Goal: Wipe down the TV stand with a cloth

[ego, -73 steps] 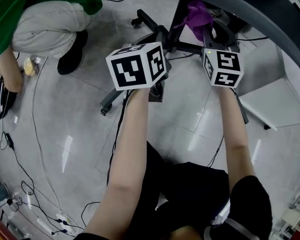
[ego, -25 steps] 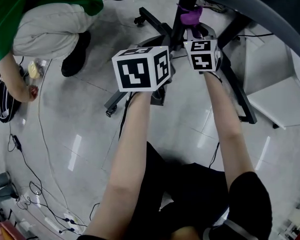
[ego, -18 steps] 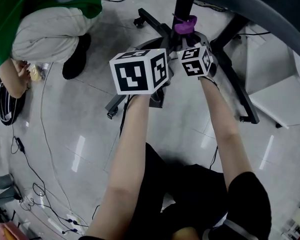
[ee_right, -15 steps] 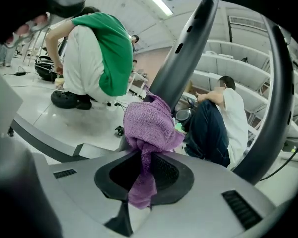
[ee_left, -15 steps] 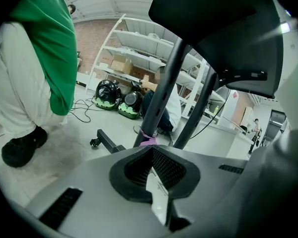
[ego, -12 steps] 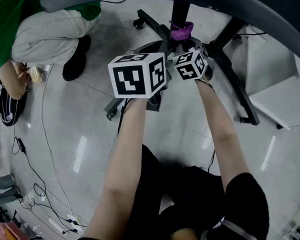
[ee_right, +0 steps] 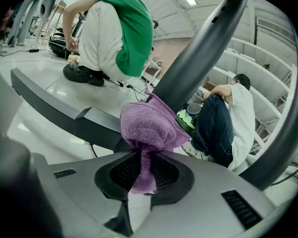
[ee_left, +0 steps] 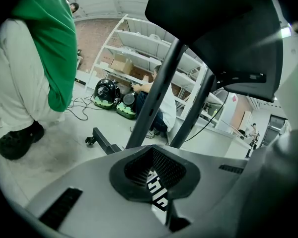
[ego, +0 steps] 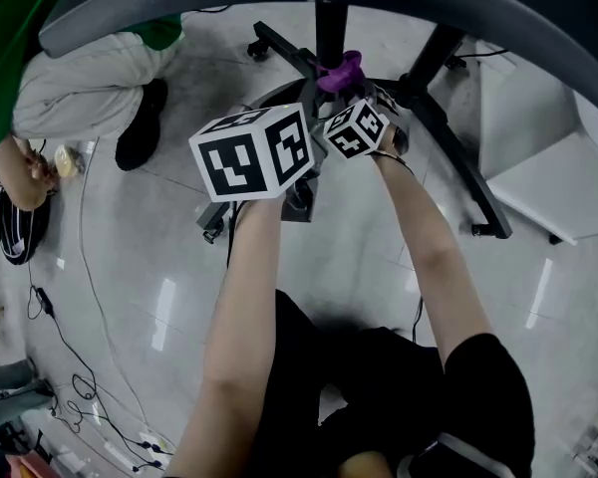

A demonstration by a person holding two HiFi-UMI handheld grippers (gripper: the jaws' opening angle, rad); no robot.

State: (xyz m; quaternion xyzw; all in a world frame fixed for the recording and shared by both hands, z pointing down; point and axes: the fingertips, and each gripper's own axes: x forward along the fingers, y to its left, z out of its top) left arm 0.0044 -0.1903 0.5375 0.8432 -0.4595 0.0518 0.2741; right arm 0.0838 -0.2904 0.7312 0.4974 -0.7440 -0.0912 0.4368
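Note:
My right gripper [ee_right: 144, 175] is shut on a purple cloth [ee_right: 151, 125], which bunches above the jaws. In the head view the cloth [ego: 340, 69] rests against the foot of the TV stand's black centre pole [ego: 329, 23], where the grey legs [ego: 279, 48] spread out. The pole [ee_right: 198, 58] rises just behind the cloth, with a leg [ee_right: 49, 100] running off to the left. My left gripper [ee_left: 153, 168] is shut with nothing in it, close to the right one's left side and aimed at the stand's two slanted poles [ee_left: 156, 90].
A person in a green top [ego: 70, 58] crouches on the floor at the left. Cables [ego: 80, 297] trail over the grey tiles. A white panel [ego: 548, 177] lies at the right. Another person [ee_right: 223, 118] sits behind the stand, near shelving [ee_left: 139, 48].
My right gripper has carried the cloth leftward from the stand's right-hand post to the foot of the centre pole, ending beside the left gripper. The left gripper shifted slightly left.

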